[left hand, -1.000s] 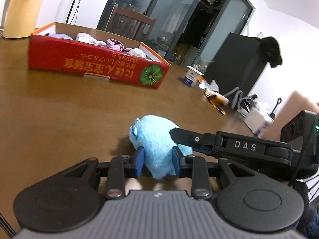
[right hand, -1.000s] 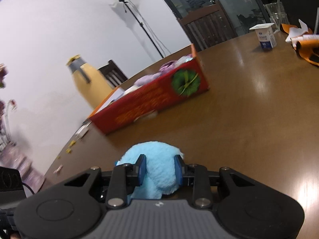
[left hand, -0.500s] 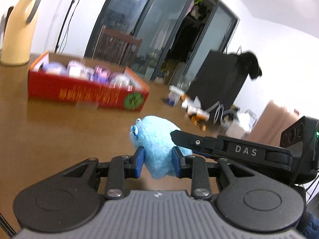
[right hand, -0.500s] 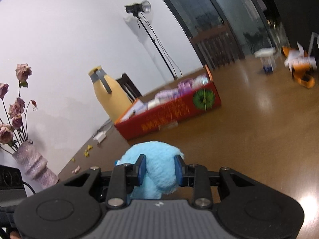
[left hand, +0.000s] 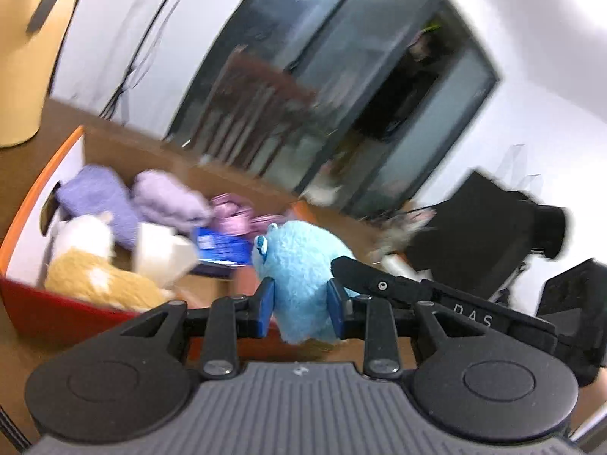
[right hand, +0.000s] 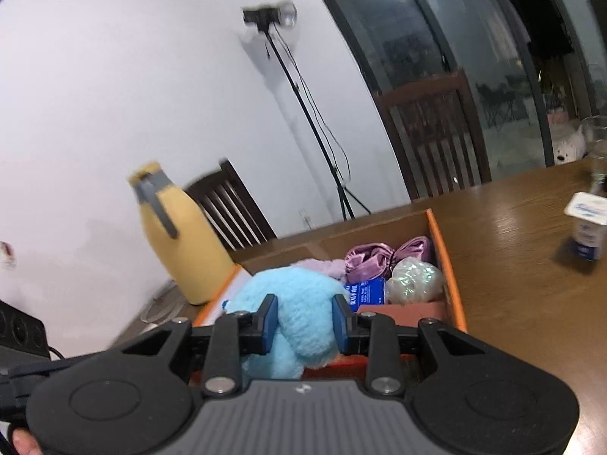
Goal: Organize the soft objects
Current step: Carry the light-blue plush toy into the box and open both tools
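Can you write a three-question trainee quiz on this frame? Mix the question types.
1. True or false: only the left gripper is clamped on the blue plush toy.
2. Multiple choice: the toy is now held over A) bare table, B) the red cardboard box, C) the wooden chair.
3. Fill in: standing on the table beside the box is a tall yellow ____.

Key:
1. False: the right gripper pinches the toy too, from the other side.
2. B: the box's near wall and its soft contents show under and beyond the toy.
3. Jug, with a grey handle.
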Available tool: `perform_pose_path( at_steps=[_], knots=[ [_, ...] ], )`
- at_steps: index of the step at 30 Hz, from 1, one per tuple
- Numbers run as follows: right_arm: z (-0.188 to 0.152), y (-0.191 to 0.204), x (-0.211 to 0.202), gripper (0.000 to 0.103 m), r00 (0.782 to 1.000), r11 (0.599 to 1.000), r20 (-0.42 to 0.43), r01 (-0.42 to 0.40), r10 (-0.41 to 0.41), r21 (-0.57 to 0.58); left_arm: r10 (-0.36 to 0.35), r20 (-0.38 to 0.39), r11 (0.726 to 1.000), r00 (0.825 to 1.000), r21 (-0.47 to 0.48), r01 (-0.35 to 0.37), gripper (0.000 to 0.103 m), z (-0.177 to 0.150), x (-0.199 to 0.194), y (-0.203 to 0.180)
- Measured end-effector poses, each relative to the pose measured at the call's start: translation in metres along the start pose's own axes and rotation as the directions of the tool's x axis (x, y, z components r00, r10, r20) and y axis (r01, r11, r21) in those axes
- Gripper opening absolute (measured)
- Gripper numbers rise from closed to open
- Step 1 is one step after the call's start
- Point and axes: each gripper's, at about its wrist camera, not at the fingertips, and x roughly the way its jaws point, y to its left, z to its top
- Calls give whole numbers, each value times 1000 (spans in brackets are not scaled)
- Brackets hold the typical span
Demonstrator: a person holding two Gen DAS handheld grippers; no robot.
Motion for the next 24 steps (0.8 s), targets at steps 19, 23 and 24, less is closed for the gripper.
perform_pose_path(
  at_steps=[19,23,24],
  knots=[
    [-15,-9,112,36,982,994,-189,1,-21,-107,169,-93,978,981,140,-155,33,5,51,50],
    [-3,-8,90,47,985,993,-169,27,-45,-111,173,-81,973,982,168,-158,53,9,32,31],
    [1,-6,81,48,987,994,-155,26,-42,-108,183,-68,969,981,184,-168,53,12,25,25]
  ],
)
